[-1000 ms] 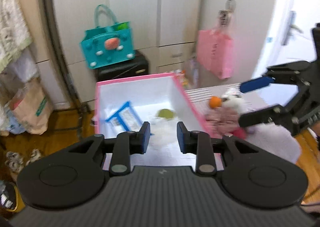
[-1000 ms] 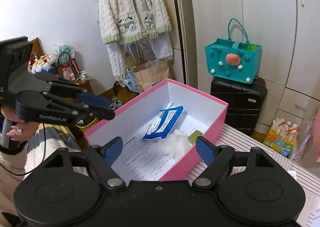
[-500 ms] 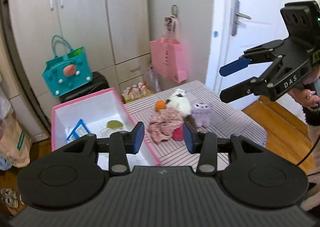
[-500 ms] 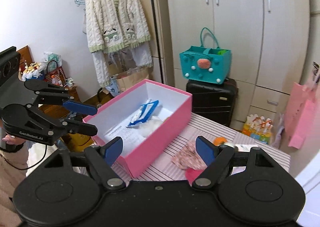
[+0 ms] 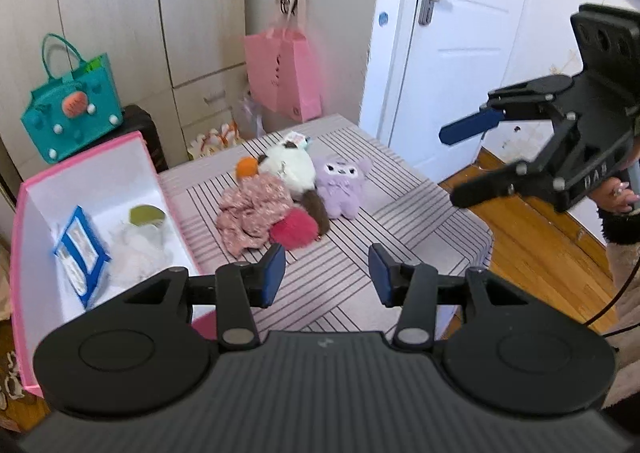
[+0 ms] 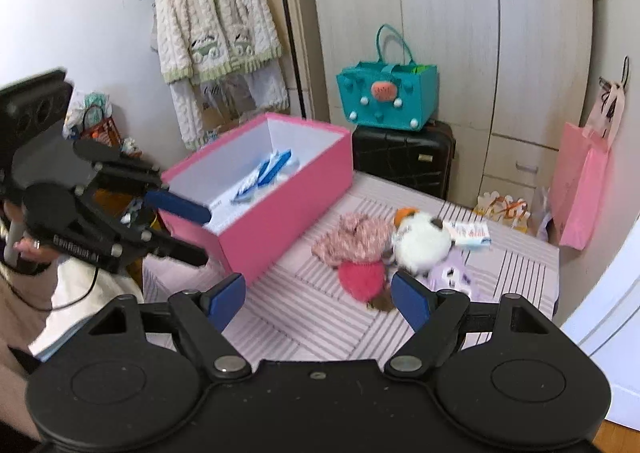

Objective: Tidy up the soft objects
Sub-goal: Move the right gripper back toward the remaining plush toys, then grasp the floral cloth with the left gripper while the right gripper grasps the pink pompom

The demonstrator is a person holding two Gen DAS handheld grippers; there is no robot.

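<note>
A pile of soft things lies on the striped table (image 5: pixel 400 205): a pink floral cloth (image 5: pixel 252 209), a red pom-pom (image 5: pixel 294 233), a white plush with an orange ball (image 5: pixel 290 169) and a purple plush (image 5: pixel 340 185). The pile also shows in the right wrist view: cloth (image 6: pixel 356 237), pom-pom (image 6: pixel 362 279), white plush (image 6: pixel 420 243). A pink box (image 5: pixel 92 173) to the left holds a blue packet (image 5: pixel 80 253), a white fluffy thing (image 5: pixel 136 253) and a green item (image 5: pixel 146 215). My left gripper (image 5: pixel 326 277) is open and empty above the table's near part. My right gripper (image 6: pixel 318 299) is open and empty, above the pile's near side.
A teal bag (image 5: pixel 72 105) sits on a black suitcase (image 6: pixel 404 157) behind the box. A pink paper bag (image 5: pixel 284 73) hangs on the cupboard. A white door (image 5: pixel 452 53) stands at the right. A cardigan (image 6: pixel 216 25) hangs on the left wall.
Both grippers have swung away from the pink box toward the pile on the table. The left jaws have opened wider. Both are empty as before.
</note>
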